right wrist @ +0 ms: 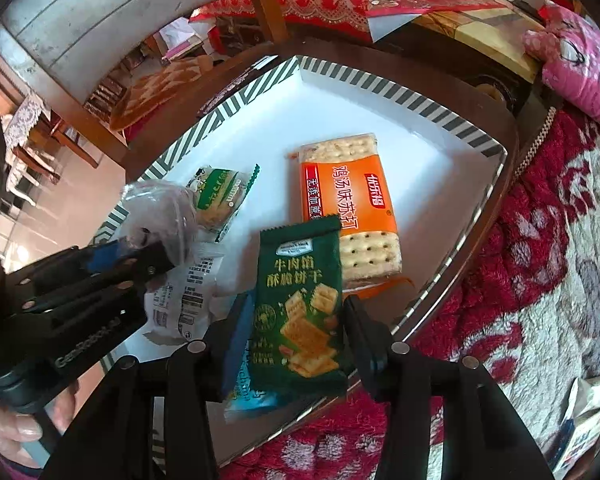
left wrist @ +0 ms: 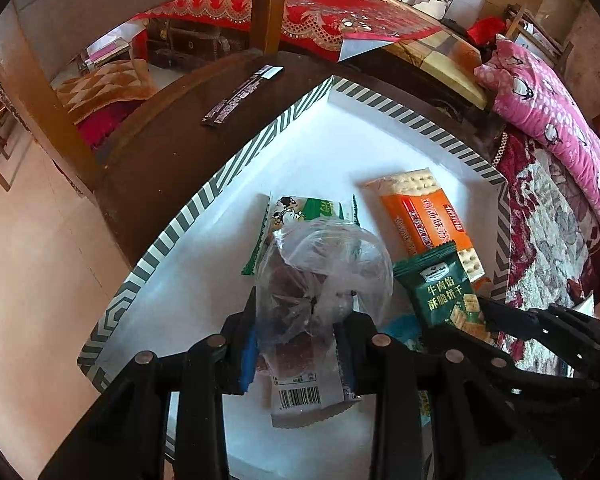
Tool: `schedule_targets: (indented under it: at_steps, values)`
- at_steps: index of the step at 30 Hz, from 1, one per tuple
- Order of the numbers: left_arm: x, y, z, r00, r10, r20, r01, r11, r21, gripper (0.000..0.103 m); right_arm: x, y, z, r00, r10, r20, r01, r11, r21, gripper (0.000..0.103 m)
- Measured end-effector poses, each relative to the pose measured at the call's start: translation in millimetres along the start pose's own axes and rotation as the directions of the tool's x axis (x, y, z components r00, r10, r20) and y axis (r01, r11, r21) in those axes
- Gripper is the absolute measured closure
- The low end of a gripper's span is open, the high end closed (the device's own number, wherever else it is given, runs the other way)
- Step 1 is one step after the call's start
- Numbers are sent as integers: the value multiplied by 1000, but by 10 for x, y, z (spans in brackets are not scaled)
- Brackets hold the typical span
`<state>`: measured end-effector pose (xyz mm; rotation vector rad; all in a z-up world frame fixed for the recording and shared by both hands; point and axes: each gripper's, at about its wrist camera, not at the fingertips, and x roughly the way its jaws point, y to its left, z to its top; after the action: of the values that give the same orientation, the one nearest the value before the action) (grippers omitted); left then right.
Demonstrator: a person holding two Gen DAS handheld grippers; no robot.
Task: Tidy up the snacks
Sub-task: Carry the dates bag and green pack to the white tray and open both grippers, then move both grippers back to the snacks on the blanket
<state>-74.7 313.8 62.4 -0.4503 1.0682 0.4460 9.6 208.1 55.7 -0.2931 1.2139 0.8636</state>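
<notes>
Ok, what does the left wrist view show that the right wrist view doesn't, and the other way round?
Only the left wrist view: the barcode end of the clear-wrapped snack between the left claw, and the dark strip packet lying whole on the table outside the tray.

Only the right wrist view: a hand on the left claw's handle, and a blue packet under the green cracker packet, which sits between the right claw.

Both: the striped tray, the orange soda cracker pack and the small green-and-white packet.

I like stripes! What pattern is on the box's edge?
Dark green and white slanted stripes run along the box rim. The left wrist view shows it best.
</notes>
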Motion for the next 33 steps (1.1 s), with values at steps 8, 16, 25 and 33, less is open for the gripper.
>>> schedule_targets:
  at_steps: [8, 16, 25, 33]
  values:
    - [-137, -43, -1, 999, 20, 28, -20, 1000, -5, 39, -272, -82, -111, 999, 23, 47, -25, 999, 29, 47]
    - [-477, -282, -21, 994, 0, 106, -3, 1000, 29, 27, -615, -251, -289, 995, 31, 100, -38, 997, 70, 43]
    - [-650, -758, -153, 992, -53, 118, 40, 993, 114, 21, -948, -607, -587, 989, 11, 147, -34, 987, 157, 41]
    - [-669, -1320, -341, 990, -104, 97, 81, 972, 220, 21, -1155, -996, -969, 987, -24, 162, -17, 968, 249, 40]
